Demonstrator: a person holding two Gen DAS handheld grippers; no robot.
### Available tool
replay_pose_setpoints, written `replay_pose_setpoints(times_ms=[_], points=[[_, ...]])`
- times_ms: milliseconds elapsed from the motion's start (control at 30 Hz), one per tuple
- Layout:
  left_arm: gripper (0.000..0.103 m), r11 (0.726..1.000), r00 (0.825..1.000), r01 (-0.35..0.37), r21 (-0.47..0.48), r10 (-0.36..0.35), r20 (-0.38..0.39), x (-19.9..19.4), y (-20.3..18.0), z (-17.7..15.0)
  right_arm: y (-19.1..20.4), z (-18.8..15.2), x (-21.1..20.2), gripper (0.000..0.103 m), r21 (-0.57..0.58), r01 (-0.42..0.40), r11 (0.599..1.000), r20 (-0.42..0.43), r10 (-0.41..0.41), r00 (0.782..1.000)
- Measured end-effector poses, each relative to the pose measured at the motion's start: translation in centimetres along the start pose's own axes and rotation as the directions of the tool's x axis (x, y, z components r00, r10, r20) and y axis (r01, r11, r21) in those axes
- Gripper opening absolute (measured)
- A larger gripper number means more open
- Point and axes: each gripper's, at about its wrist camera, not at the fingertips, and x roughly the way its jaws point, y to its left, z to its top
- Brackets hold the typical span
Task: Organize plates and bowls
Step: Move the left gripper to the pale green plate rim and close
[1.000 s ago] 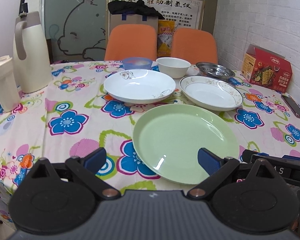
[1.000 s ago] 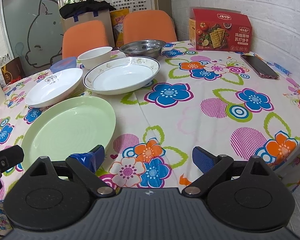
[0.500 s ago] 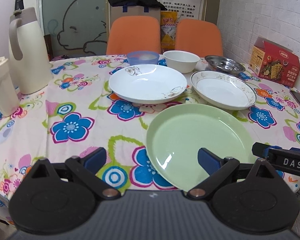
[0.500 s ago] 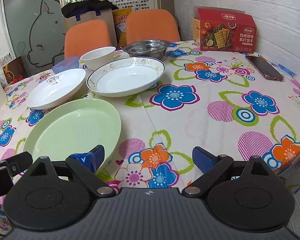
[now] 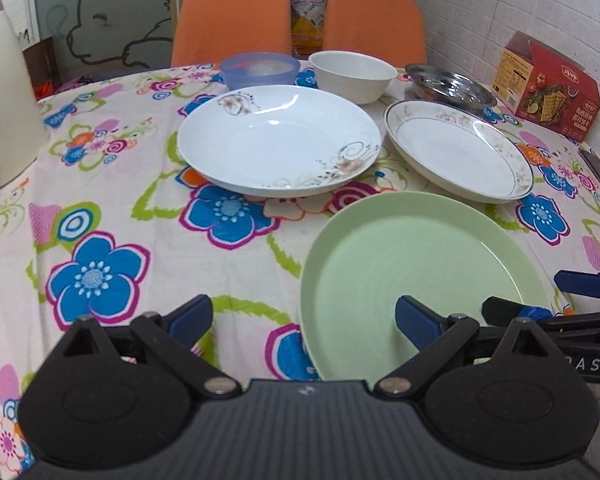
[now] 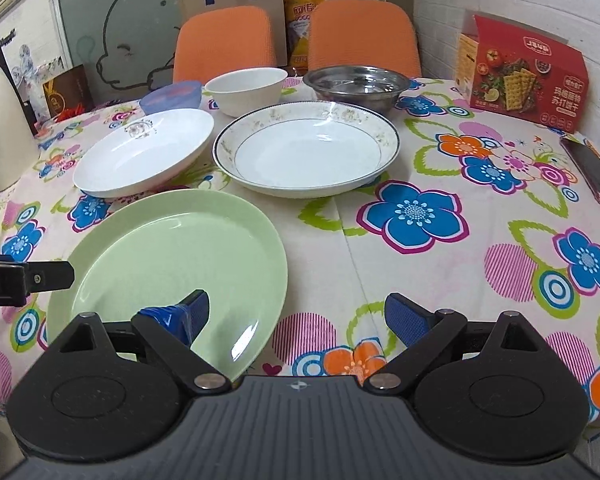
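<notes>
A pale green plate [image 5: 420,264] [image 6: 172,256] lies nearest on the flowered tablecloth. Behind it sit a white plate with flower sprigs [image 5: 276,140] [image 6: 144,152] and a white plate with a patterned rim [image 5: 456,152] [image 6: 306,150]. Farther back stand a blue bowl [image 5: 260,70], a white bowl [image 5: 352,74] [image 6: 246,90] and a steel bowl [image 5: 448,86] [image 6: 356,84]. My left gripper [image 5: 304,320] is open, its right finger over the green plate's left part. My right gripper [image 6: 298,314] is open, its left finger over the plate's right part. Neither holds anything.
A red cracker box [image 6: 524,74] and a phone [image 6: 592,172] lie at the right by the white brick wall. A cream jug [image 5: 4,100] stands at the left. Two orange chairs [image 6: 224,40] are behind the table. Bare cloth lies right of the green plate.
Both grippers have moved in over the table toward the dishes, which now look larger. Each now has one finger over the green plate. Jaws kept the same width.
</notes>
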Motion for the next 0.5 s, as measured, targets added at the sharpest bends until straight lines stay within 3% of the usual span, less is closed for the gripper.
replay_pose_setpoints(times_ms=[267,433,500], points=[[0.096,0.999,1.0,0.006,0.036,-0.005,-0.013,1.0,0.0,-0.3,1.1,0.0,1.1,0.083,-0.068,-0.059,0.996,-0.023,0.057,0.998],[0.096,0.998,1.0,0.028,0.059,-0.027,-0.009,1.0,0.0,-0.4,0.8,-2.0,0.6,0.084,-0.106,-0.078,0.991,0.096,0.089,0.991],[0.096,0.996,0.999,0.041,0.074,-0.041,-0.005,0.9,-0.1,-0.5,0.8,-2.0,0.7,0.084,-0.11,-0.077,0.991,0.107,0.089,0.99]])
